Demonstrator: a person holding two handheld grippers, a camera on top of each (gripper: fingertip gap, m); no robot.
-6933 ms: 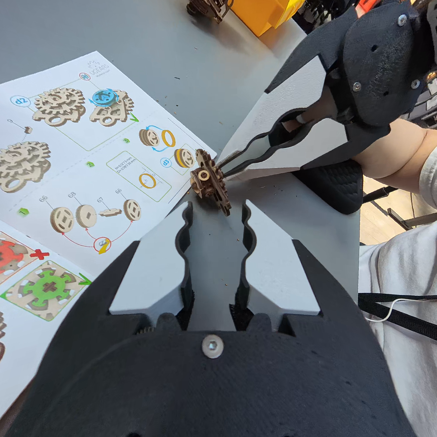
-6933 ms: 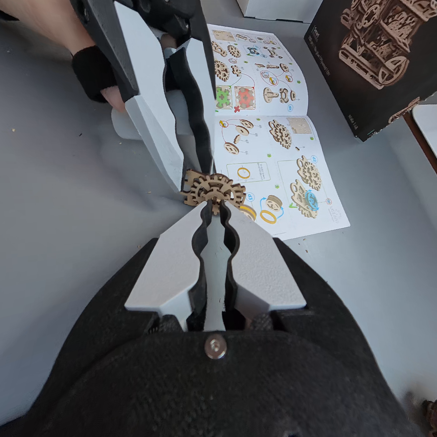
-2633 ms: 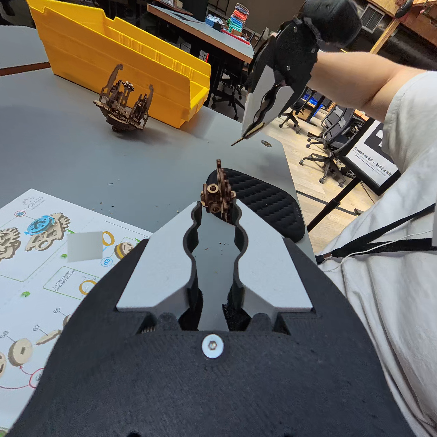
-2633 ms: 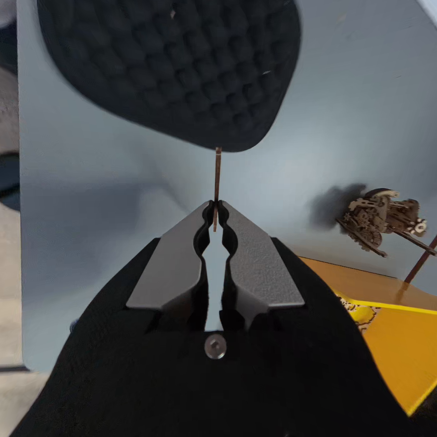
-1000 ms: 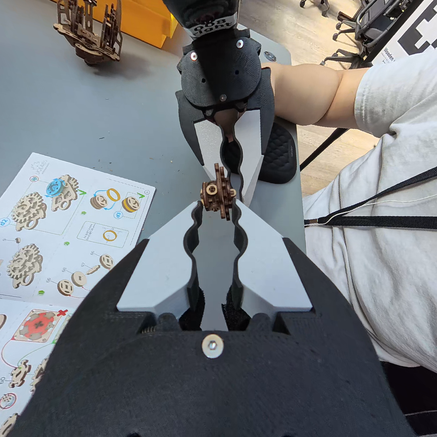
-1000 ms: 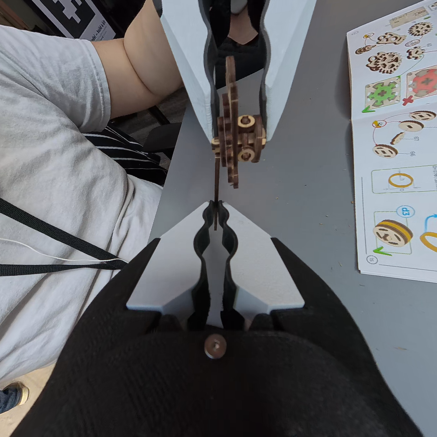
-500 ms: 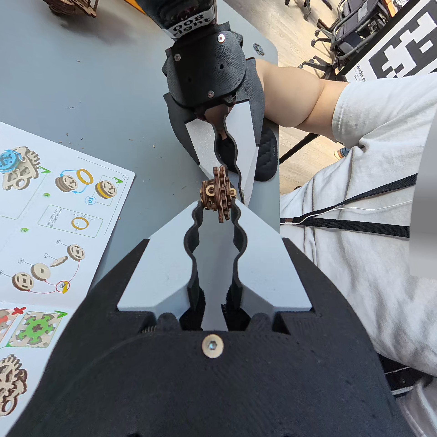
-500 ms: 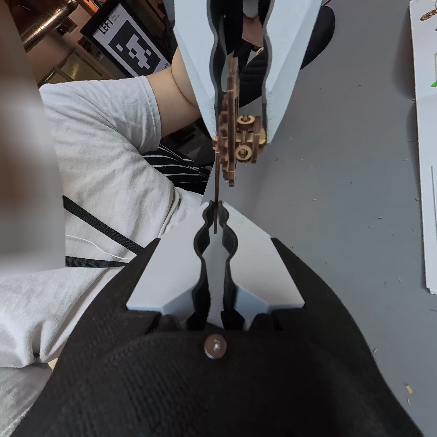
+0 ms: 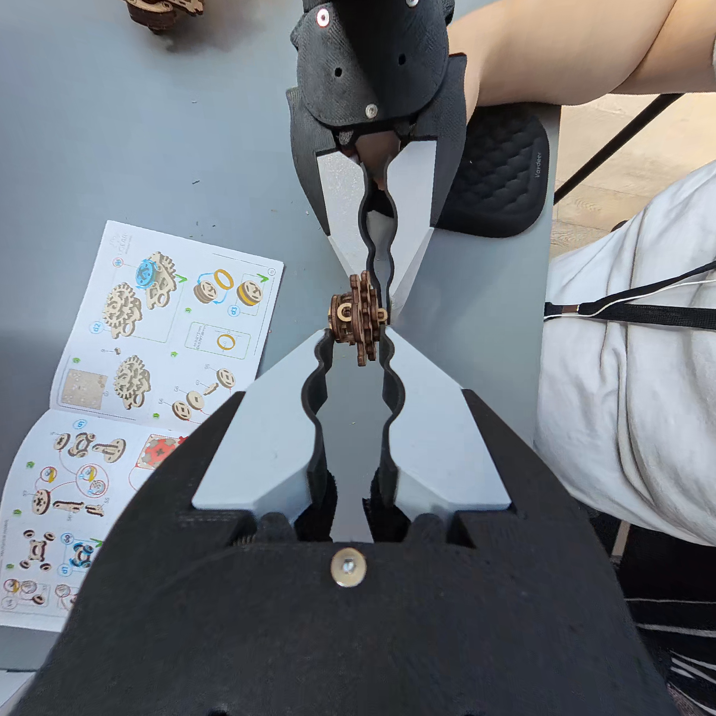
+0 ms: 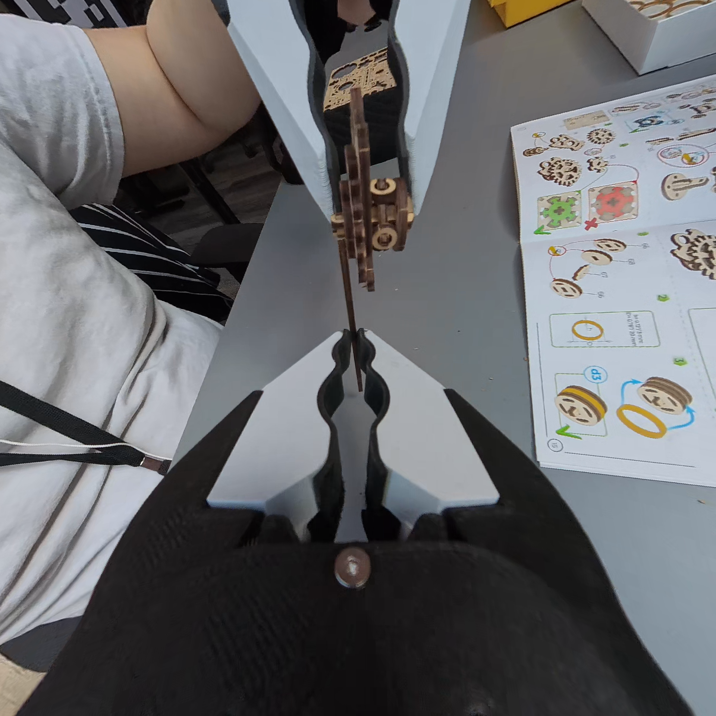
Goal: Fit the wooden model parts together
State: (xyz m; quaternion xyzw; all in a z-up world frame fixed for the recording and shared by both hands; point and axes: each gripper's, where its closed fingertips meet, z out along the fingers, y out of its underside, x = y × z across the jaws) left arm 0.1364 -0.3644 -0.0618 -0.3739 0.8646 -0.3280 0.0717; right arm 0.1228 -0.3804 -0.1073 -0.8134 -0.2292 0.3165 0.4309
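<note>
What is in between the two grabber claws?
The wooden gear assembly sits between them, seen in both wrist views. The left gripper squeezes its hub; the right gripper pinches a thin flat plate at its side.

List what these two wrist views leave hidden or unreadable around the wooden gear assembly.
- Left wrist view: the thin plate edge inside the right gripper, hidden by its fingers.
- Right wrist view: the wooden gear assembly shows edge-on, its faces unseen.
- Left wrist view: the finished model, cut by the top edge.
</note>
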